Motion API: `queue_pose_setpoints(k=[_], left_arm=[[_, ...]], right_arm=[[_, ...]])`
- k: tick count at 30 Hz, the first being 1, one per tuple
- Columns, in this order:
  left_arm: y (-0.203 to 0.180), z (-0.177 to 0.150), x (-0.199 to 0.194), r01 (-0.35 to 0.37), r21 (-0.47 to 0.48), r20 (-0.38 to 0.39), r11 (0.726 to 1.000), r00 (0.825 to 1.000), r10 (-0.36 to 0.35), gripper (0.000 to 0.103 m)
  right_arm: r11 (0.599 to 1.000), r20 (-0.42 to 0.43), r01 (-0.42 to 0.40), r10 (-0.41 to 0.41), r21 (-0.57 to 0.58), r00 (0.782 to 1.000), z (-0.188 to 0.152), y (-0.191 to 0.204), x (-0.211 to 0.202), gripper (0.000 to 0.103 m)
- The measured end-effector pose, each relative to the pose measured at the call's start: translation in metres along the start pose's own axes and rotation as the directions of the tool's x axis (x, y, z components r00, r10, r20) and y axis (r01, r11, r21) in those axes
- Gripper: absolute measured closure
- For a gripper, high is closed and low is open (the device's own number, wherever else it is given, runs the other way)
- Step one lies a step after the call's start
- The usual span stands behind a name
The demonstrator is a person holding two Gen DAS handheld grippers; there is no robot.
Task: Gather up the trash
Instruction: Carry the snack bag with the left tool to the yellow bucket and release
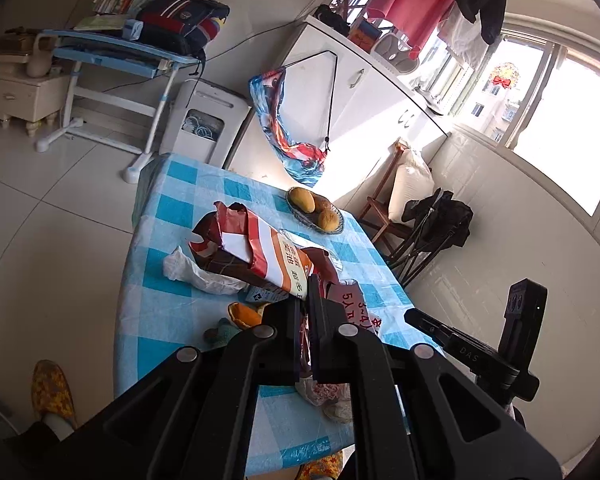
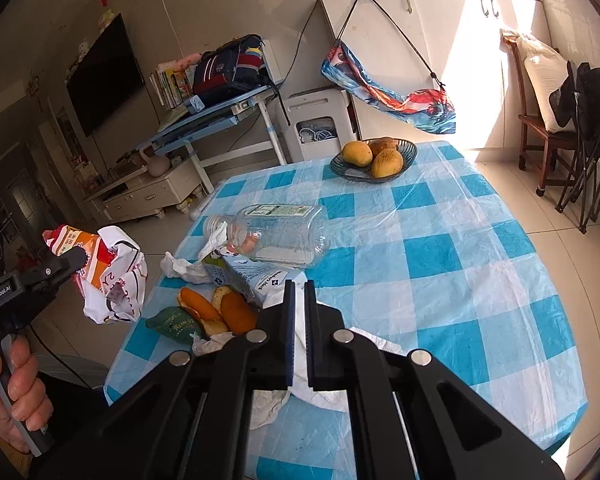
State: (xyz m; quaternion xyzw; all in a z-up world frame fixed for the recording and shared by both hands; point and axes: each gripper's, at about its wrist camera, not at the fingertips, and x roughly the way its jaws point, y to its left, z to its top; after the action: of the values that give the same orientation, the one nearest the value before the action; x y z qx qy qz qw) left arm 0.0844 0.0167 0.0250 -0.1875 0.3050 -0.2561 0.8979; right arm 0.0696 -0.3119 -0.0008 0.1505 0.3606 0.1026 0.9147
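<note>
Trash lies bunched at the bench edge: a clear plastic bottle on its side, orange peels at its 7 o'clock, a blue carton between them. The left tool pinches a red-and-white bag, lifted off the bench's left side. The right tool is pressed together on white tissue. A bowl of mangoes sits at 12 o'clock, well apart.

Left claw: black plastic, silver round rivets, blue-edged pads.
Right claw: same build.
Lettering: white "GenRobot.AI" on handle.
</note>
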Motion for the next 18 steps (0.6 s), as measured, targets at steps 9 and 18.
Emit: queue_pose_setpoints(k=[9, 18], left_arm=[[-0.006, -0.033, -0.026, -0.025, 0.021, -0.036, 0.999, 0.999, 0.026, 0.099], [-0.032, -0.092, -0.044, 0.019, 0.127, -0.182, 0.992, 0.983, 0.004, 0.098]], right_arm=[[0.999, -0.176, 0.028, -0.036, -0.046, 0.984, -0.015, 0.018, 0.061, 0.023], [0.995, -0.083, -0.031, 0.039, 0.098, 0.996, -0.010, -0.007, 0.023, 0.101]])
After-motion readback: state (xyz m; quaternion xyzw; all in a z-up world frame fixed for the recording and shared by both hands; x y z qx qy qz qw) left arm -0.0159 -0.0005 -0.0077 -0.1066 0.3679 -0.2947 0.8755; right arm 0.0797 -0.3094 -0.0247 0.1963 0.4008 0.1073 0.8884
